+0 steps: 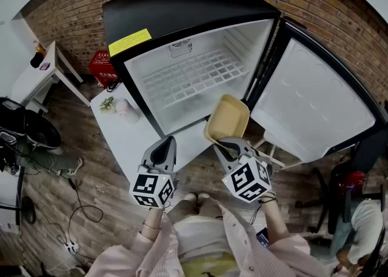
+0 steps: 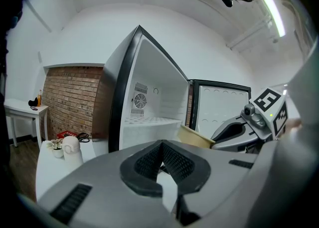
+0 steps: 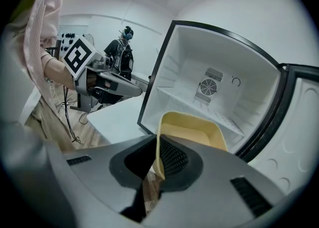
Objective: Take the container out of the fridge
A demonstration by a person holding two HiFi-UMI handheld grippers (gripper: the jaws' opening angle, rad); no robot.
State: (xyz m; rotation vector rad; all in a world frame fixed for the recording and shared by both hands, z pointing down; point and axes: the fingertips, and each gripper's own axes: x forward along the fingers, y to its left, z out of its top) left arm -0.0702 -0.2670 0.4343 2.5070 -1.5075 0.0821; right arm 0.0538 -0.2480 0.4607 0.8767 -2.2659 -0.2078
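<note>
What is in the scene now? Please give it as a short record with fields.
fridge: black outside, white inside, door swung open
shelf: white wire, nothing seen on it
container: beige, empty, tilted, outside the fridge before its opening
right gripper: fingers closed on the container's wall
left gripper: fingers together, holding nothing, beside the right gripper
table: white, bears a white bottle and a small plant
task state: container already out of the fridge
</note>
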